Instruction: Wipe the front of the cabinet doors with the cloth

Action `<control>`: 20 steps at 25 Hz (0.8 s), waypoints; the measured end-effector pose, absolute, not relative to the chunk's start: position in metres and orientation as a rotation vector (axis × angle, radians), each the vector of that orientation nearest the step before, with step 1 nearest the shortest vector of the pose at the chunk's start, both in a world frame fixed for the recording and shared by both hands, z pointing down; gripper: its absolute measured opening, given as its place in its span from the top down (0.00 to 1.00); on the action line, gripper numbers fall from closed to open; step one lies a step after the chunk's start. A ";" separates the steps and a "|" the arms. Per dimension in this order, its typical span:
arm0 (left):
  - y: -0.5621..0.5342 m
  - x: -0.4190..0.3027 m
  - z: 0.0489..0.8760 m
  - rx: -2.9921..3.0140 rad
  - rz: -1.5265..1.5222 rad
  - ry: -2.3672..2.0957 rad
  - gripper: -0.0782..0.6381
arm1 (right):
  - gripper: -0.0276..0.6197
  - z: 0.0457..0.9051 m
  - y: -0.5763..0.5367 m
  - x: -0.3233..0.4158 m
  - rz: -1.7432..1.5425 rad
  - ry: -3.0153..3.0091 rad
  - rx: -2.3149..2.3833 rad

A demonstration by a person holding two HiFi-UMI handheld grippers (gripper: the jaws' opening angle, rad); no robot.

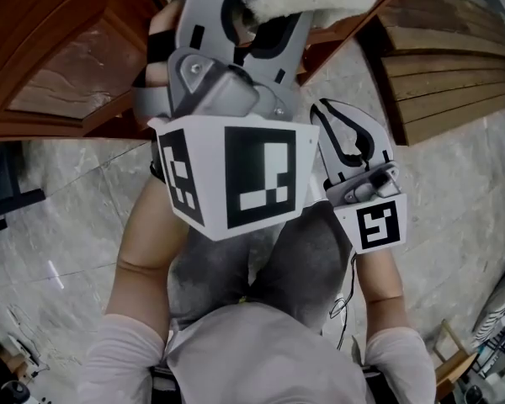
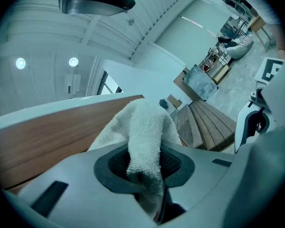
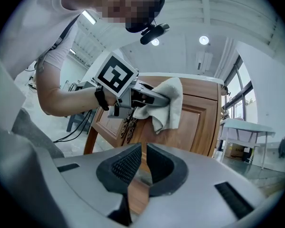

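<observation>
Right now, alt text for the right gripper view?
The left gripper holds a white cloth against a brown wooden cabinet door. In the foreground the right gripper points at the door, jaws nearly together, nothing between them.

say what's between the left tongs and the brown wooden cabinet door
The white terry cloth, clamped in the left tongs; right gripper view shows it.

I held the white terry cloth [image 2: 145, 127] bunched between the jaws of my left gripper [image 2: 143, 172]. Its loose end hung ahead of them, against the upper front of the brown panelled cabinet door [image 3: 199, 122].
</observation>
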State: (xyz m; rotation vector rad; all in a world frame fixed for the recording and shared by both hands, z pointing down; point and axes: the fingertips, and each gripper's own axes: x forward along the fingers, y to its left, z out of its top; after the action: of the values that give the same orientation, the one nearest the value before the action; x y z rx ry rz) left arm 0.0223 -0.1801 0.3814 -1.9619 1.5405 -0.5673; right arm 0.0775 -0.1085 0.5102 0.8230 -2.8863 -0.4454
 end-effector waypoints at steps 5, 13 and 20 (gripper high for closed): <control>-0.200 0.046 0.385 -1.969 -0.601 1.532 0.73 | 0.87 0.511 -0.112 0.093 -0.430 -2.895 0.843; -0.231 0.085 0.396 -2.001 -0.613 1.523 0.73 | 0.87 0.510 -0.113 0.128 -0.433 -2.871 0.894; -0.247 0.114 0.401 -2.028 -0.599 1.496 0.73 | 0.87 0.511 -0.114 0.152 -0.420 -2.858 0.940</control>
State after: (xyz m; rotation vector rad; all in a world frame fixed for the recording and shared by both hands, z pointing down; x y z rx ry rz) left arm 0.1140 -0.2474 0.4012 -2.0283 1.4955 -0.5993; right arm 0.1523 -0.1141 0.5110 0.9396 -2.8584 -0.4197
